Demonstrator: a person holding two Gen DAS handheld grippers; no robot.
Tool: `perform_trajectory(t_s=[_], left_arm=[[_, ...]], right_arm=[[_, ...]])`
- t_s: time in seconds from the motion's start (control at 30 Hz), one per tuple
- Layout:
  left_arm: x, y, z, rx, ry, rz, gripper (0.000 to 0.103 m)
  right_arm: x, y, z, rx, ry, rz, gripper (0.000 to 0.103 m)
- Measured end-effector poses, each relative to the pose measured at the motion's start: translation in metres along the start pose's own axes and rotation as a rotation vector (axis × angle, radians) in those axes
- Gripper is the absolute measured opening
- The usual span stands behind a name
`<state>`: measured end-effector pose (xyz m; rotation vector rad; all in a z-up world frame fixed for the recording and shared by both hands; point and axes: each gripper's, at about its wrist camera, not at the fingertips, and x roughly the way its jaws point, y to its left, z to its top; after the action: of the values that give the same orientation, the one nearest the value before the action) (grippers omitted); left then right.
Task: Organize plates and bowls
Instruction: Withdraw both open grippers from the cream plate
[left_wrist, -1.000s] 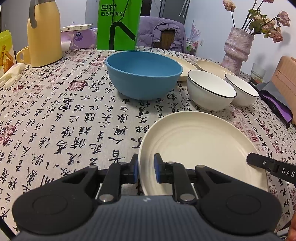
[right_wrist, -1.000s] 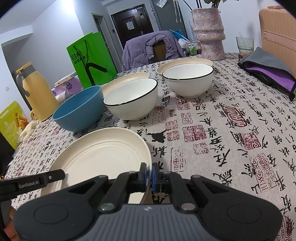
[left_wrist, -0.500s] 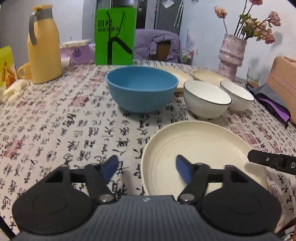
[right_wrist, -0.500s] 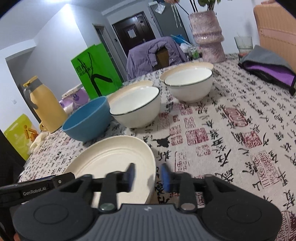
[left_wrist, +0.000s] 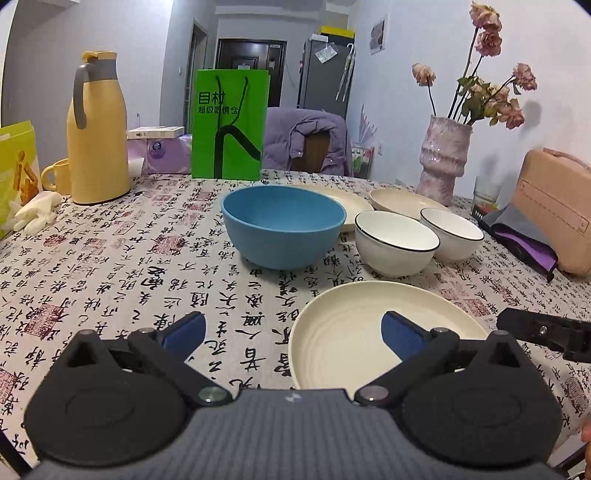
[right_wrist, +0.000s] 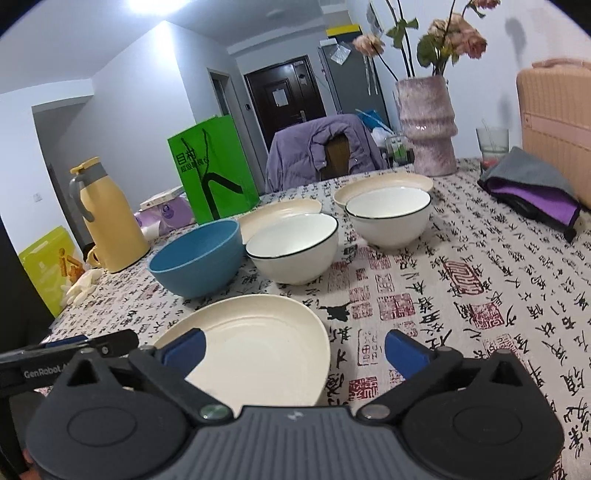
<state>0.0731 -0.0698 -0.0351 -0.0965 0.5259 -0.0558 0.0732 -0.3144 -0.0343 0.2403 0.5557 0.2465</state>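
Left wrist view has the left tool (left_wrist: 291, 330) with its blue pads spread wide apart, gripping nothing, hanging over the near edge of a cream plate (left_wrist: 343, 325) that sits flat on the desk (left_wrist: 110, 266). Right tool (right_wrist: 293, 347) is the same deal, fingers wide apart, empty, straddling that plate's (right_wrist: 258, 343) right rim. Behind the plate there's a blue bowl (left_wrist: 282, 230), then two white bowls with black rims side by side, one nearer (left_wrist: 396, 243) and one further right (left_wrist: 452, 232). Two more cream plates lie behind the bowls, one (left_wrist: 347, 205) tucked behind the blue bowl, another (left_wrist: 400, 199) in front of the pink vase (left_wrist: 445, 158). Yellow thermos (left_wrist: 96, 129) and a green bag (left_wrist: 229, 123) stand at the far side.
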Motion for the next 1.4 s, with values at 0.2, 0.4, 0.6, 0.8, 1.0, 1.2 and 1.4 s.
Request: perform_trajectory(t_s=[0.2,0.4,0.6,0.8,1.0,1.2,1.4], left_arm=[[-0.006,0.005,-0.001,-0.017,-0.017,-0.014,0.103],[-0.012,0.008,-0.002,-0.031,-0.034,-0.022,0.103],[-0.014,0.013,-0.004,-0.042,-0.039,-0.040,0.103],[-0.017,0.017,-0.005,-0.049,-0.064,-0.050,0.103],[-0.019,0.024,-0.006,-0.063,-0.086,-0.058,0.103],[-0.019,0.030,-0.006,-0.063,-0.102,-0.063,0.103],[-0.019,0.040,-0.002,-0.072,-0.114,-0.070,0.103]], right_arm=[[-0.009,0.003,0.000,-0.006,-0.023,-0.002,0.103],[-0.013,0.006,-0.003,-0.010,-0.031,0.000,0.103],[-0.016,0.010,-0.007,-0.005,-0.043,0.011,0.103],[-0.018,0.014,-0.011,-0.016,-0.045,0.016,0.103],[-0.017,0.016,-0.014,-0.025,-0.042,0.011,0.103],[-0.015,0.019,-0.013,-0.029,-0.048,0.008,0.103],[-0.009,0.023,-0.009,-0.029,-0.056,0.006,0.103]])
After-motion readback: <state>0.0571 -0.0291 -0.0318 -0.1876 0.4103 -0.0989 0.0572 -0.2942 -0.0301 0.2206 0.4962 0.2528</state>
